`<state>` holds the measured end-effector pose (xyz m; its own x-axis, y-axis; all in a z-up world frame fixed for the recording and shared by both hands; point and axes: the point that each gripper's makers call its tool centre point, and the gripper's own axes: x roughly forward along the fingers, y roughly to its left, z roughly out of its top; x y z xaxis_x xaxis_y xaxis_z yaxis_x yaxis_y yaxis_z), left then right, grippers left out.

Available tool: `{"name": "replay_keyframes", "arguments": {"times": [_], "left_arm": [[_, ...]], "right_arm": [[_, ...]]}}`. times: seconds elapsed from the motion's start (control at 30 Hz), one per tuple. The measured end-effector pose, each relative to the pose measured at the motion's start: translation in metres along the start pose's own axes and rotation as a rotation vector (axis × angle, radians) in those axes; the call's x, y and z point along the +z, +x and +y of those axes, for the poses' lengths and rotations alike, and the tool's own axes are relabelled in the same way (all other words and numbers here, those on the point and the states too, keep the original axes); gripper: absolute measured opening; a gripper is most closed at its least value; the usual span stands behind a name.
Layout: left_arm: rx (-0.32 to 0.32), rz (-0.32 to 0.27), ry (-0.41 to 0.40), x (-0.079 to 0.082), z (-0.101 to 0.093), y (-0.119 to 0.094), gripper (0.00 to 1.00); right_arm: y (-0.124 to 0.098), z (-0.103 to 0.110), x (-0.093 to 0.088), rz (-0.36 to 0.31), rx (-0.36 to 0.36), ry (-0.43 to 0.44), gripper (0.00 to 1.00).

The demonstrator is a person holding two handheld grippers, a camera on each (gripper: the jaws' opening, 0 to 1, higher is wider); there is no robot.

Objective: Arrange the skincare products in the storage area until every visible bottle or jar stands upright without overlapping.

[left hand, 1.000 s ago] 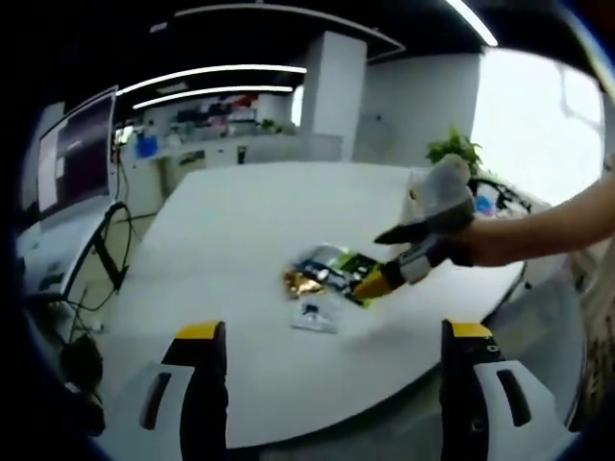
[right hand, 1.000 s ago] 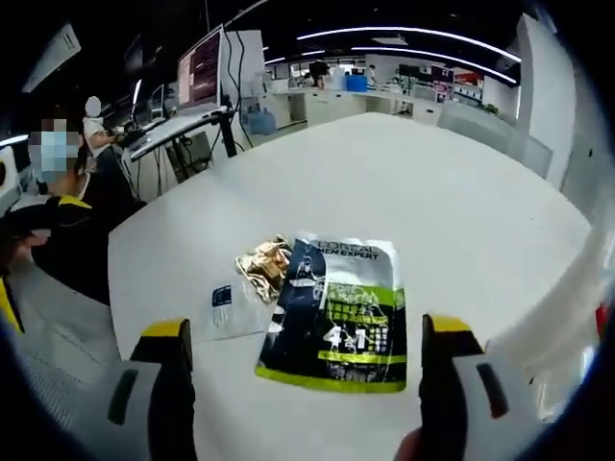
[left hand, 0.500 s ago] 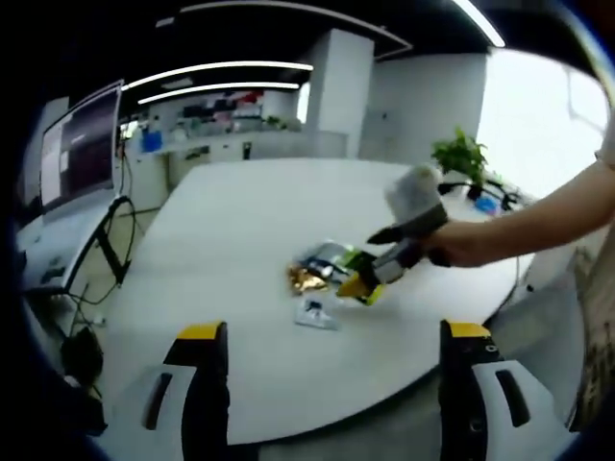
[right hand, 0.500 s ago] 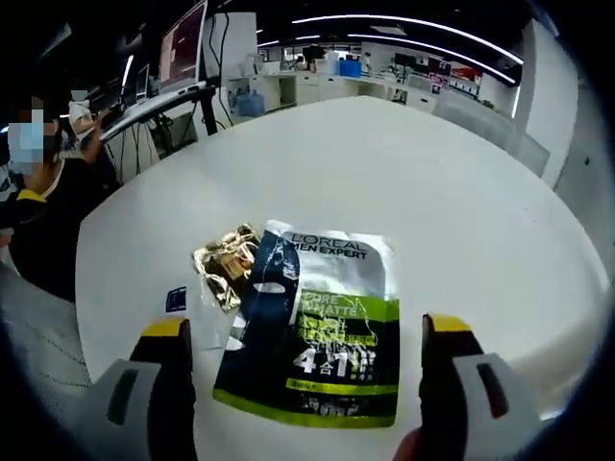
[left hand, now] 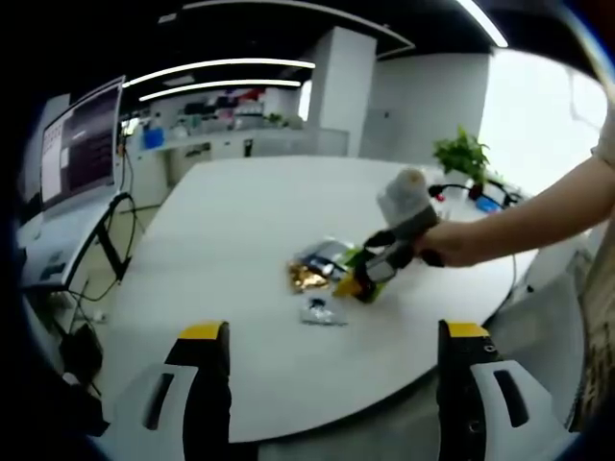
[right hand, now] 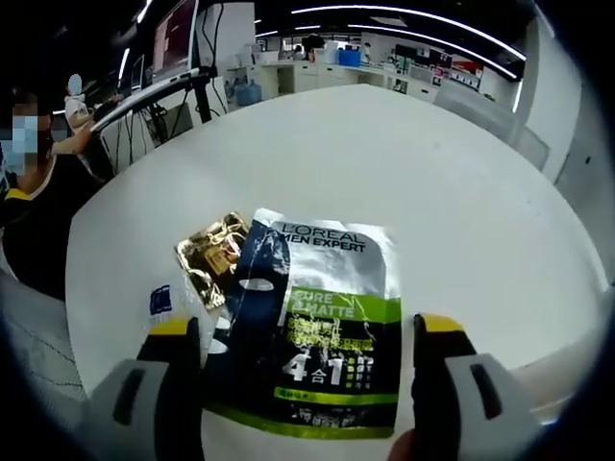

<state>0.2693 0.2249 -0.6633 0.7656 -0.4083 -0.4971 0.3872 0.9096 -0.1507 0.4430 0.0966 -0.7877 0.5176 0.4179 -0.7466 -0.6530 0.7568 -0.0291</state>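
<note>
Right gripper view puts the green-and-black sachet (right hand: 317, 327) dead ahead, flat on the white tabletop (right hand: 432, 182), long axis running away between the wide-open jaws of the right gripper (right hand: 303, 365). A gold packet (right hand: 209, 257) touches its left edge. From the left gripper view, the left gripper (left hand: 332, 370) hangs back, jaws apart and empty, well apart from the sachet; the right is clearly nearer.

In the right gripper view, the dark-and-green sachet (right hand: 312, 336) hides part of the gold packet (right hand: 209, 257) and the clear packet (right hand: 171, 305). In the left gripper view, the right gripper (left hand: 357, 284) covers part of the sachet (left hand: 332, 257); print on it is too small to read.
</note>
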Motion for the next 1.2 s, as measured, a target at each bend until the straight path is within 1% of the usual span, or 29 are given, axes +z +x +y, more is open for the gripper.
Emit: {"name": "replay_keyframes", "arguments": {"times": [0.07,0.17,0.23,0.3,0.47,0.53,0.57,0.6,0.63,0.67,0.77,0.8,0.9,1.0,1.03,1.2], "left_arm": [[-0.001,0.001,-0.001,0.0,0.0,0.0,0.86],[-0.002,0.0,-0.001,0.0,0.0,0.0,0.86],[0.0,-0.001,0.0,0.0,0.0,0.0,0.86],[0.0,-0.003,-0.002,0.0,0.0,0.0,0.86],[0.001,-0.008,-0.005,0.001,0.0,-0.001,0.86],[0.001,-0.008,-0.005,0.001,0.001,-0.001,0.85],[0.0,-0.007,-0.006,0.001,0.001,0.0,0.85],[0.0,-0.008,-0.005,0.001,0.001,-0.001,0.85],[0.0,-0.009,-0.005,0.001,0.001,-0.001,0.85],[0.0,-0.01,-0.005,0.001,0.001,-0.001,0.85],[0.001,-0.01,-0.004,0.002,0.001,-0.001,0.85],[0.001,-0.012,-0.005,0.002,0.001,-0.001,0.85],[0.0,-0.012,-0.005,0.002,0.001,-0.001,0.85],[0.002,-0.011,-0.001,0.002,0.001,-0.001,0.84],[0.001,-0.01,-0.001,0.002,0.001,-0.001,0.84],[0.003,-0.017,-0.004,0.003,0.001,-0.001,0.84]], "right_arm": [[0.0,-0.003,0.001,-0.004,-0.013,0.01,0.86],[0.0,-0.002,0.0,-0.007,-0.011,0.002,0.85],[-0.002,-0.001,0.001,-0.022,-0.009,-0.003,0.77],[-0.002,-0.001,0.002,-0.04,-0.018,-0.001,0.76],[-0.002,0.0,0.002,-0.054,-0.031,0.013,0.76],[-0.003,0.002,0.003,-0.064,-0.037,-0.001,0.74],[-0.004,0.003,0.005,-0.076,-0.037,-0.025,0.73],[-0.004,0.007,0.008,-0.092,-0.023,-0.075,0.67],[-0.004,0.011,0.01,-0.1,-0.014,-0.091,0.65],[-0.004,0.012,0.007,-0.089,-0.019,-0.06,0.63],[-0.005,0.013,0.008,-0.094,-0.021,-0.058,0.59],[-0.004,0.015,0.009,-0.097,-0.014,-0.07,0.53],[-0.005,0.019,0.01,-0.1,0.0,-0.072,0.3],[-0.004,0.019,0.01,-0.101,0.001,-0.057,0.28],[-0.005,0.02,0.01,-0.107,0.007,-0.038,0.27],[-0.012,0.024,0.011,-0.144,0.049,0.027,0.17]]}}
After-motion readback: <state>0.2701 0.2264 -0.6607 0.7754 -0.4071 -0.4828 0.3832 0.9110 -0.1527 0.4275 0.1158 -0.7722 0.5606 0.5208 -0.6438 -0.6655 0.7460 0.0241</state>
